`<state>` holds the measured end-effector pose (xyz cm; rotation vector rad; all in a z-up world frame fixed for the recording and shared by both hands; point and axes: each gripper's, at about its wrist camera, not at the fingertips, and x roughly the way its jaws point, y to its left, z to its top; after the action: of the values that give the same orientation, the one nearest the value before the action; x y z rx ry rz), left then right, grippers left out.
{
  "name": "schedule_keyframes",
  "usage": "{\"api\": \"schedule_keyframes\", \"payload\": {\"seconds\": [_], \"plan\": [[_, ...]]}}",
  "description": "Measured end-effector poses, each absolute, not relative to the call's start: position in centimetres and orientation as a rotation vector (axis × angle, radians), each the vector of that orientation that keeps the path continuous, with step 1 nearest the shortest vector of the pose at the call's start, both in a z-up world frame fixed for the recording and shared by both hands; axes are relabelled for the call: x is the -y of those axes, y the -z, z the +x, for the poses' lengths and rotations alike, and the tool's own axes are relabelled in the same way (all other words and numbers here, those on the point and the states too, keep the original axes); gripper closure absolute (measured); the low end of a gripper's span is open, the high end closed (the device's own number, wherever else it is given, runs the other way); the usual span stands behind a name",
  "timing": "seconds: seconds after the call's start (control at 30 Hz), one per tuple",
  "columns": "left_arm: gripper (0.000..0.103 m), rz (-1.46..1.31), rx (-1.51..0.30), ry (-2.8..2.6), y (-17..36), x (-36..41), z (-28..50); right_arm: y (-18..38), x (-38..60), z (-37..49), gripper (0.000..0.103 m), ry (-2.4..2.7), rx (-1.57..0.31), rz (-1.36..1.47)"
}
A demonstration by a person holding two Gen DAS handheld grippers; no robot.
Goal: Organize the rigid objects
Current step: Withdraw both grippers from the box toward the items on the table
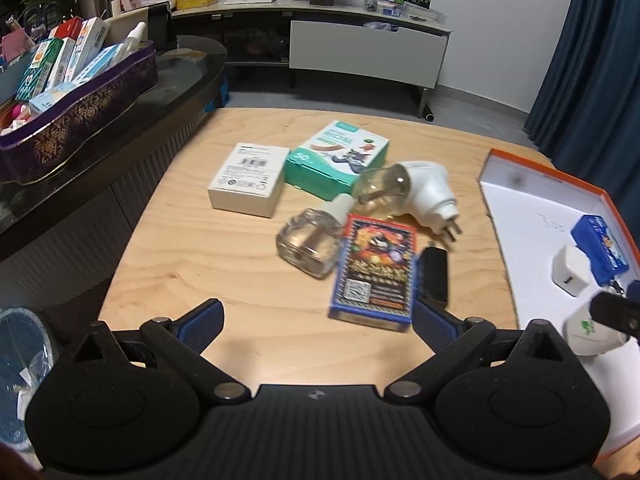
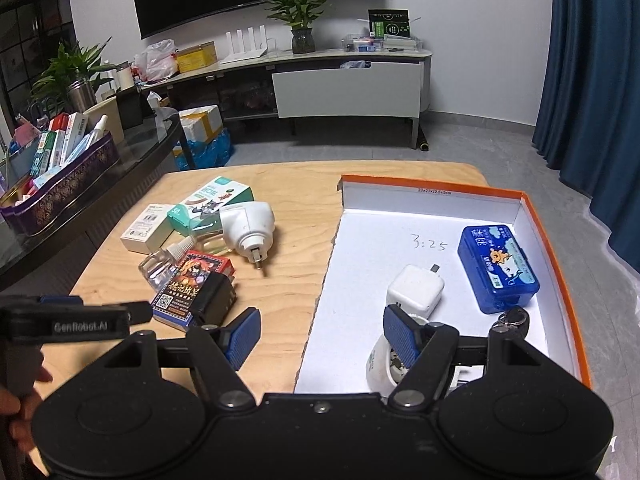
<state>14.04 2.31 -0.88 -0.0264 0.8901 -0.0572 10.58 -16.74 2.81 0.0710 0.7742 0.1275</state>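
Two hand-held grippers are over the wooden tabletop (image 2: 288, 184) now, and the orange-rimmed box (image 2: 560, 248) is the landmark to watch. Inside it lie a blue case (image 2: 498, 268), a white charger cube (image 2: 416, 290), a key fob with its ring (image 2: 514, 320) and a white plug-in piece (image 2: 378, 368). The right hand-held gripper (image 2: 320, 340) hangs released and empty, jaws wide, straddling the near-left wall of the box. To the left of the box sits the unsorted cluster: a white carton (image 1: 248, 180), a teal mask box (image 1: 336, 156), a white plug-in vaporizer with its bottle (image 1: 404, 188), a clear refill bottle (image 1: 310, 240), a card pack (image 1: 376, 268) and a black adapter (image 1: 434, 276) touching the pack's side. The left hand-held gripper (image 1: 316, 316) is released too, holding nothing, its right finger just beside the adapter and the pack's near end between the fingers. My read is that the pack or the adapter goes next. Best done by centring on one item only, closing across its narrow sides, and lifting straight up so the bottle just beside it isn't set rolling.
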Motion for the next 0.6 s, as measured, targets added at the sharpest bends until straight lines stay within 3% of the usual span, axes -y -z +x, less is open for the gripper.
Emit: {"api": "schedule_keyframes", "payload": {"seconds": [0.6], "plan": [[0.000,0.114,-0.852,0.194,4.1,-4.0,21.1,-1.2,16.5,11.4,0.022,-0.141,-0.804,0.062]]}}
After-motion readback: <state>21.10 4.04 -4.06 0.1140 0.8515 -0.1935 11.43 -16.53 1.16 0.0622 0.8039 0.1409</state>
